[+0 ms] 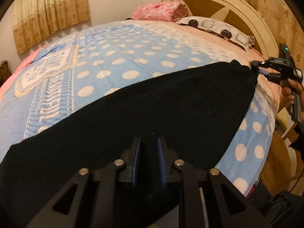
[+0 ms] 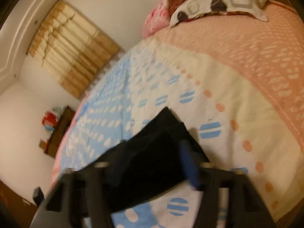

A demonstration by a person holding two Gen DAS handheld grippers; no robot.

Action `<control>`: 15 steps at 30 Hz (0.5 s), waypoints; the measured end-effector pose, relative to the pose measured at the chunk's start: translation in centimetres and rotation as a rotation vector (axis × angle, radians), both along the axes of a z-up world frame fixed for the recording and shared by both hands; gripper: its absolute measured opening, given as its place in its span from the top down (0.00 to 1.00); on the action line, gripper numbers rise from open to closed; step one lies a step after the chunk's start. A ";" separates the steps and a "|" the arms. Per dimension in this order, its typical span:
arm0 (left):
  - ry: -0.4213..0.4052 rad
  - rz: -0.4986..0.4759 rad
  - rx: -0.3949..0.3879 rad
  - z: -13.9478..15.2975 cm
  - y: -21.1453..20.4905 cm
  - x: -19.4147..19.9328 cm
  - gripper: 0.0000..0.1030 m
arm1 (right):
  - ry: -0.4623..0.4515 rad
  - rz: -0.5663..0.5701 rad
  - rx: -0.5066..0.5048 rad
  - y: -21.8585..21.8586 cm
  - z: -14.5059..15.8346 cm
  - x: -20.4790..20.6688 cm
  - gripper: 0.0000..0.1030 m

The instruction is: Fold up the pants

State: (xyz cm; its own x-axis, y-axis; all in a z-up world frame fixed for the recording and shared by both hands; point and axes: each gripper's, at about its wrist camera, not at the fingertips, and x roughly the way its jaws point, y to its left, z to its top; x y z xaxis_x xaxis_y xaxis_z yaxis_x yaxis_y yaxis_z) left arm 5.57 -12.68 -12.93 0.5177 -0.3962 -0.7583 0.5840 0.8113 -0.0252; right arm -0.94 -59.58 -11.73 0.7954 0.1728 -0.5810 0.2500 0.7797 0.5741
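Black pants (image 1: 144, 102) spread across the polka-dot blanket (image 1: 117, 60) beneath the left claw (image 1: 150, 163), released, pads apart. At two o'clock the right claw (image 1: 266, 72) meets the pants' corner, grip unclear; patterned pillow (image 1: 218, 26) and pink folded blanket (image 1: 161, 11) lie beyond.

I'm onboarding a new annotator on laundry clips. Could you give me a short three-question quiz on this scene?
1. True or false: the black fabric pants lie spread on the blue blanket with white polka dots.
2. What lies by the cream curved wooden headboard? A) folded pink floral blanket B) laptop C) shoes
3. Which hand-held gripper is at the pants' far corner?
Key: 1 true; 2 A; 3 the right gripper.
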 end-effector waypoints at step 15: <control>-0.004 -0.011 -0.054 -0.5 0.4 -0.3 0.69 | -0.344 0.081 -0.126 0.9 5.1 -1.9 0.94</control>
